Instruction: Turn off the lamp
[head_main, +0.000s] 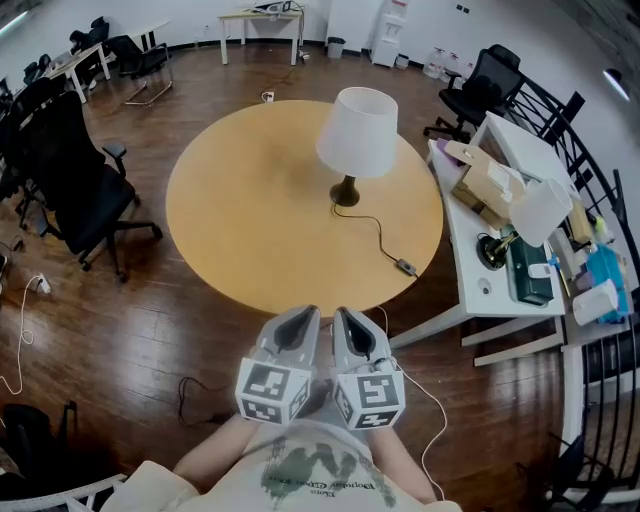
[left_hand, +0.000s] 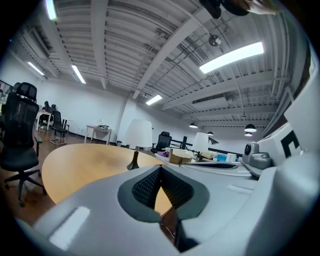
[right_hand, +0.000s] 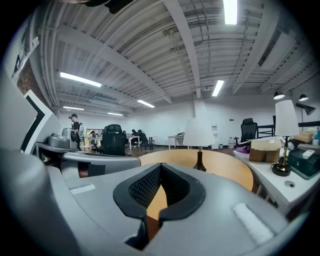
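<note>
The lamp (head_main: 357, 131), with a white shade and a dark base, stands on the round wooden table (head_main: 250, 220), right of its centre. Its black cord runs toward the near right edge, where an inline switch (head_main: 406, 266) lies on the tabletop. My left gripper (head_main: 300, 318) and right gripper (head_main: 350, 318) are side by side just short of the table's near edge, both shut with nothing in them. The lamp (left_hand: 138, 135) shows ahead past the left gripper (left_hand: 160, 168). Beyond the right gripper (right_hand: 160, 167) stands the lamp (right_hand: 199, 133) too.
A white desk (head_main: 480, 280) at the right carries a second lamp (head_main: 541, 211), a cardboard box (head_main: 484, 186) and clutter. Black office chairs (head_main: 75, 190) stand left of the table. Cables lie on the wooden floor (head_main: 200, 400). A black railing (head_main: 600, 400) runs along the far right.
</note>
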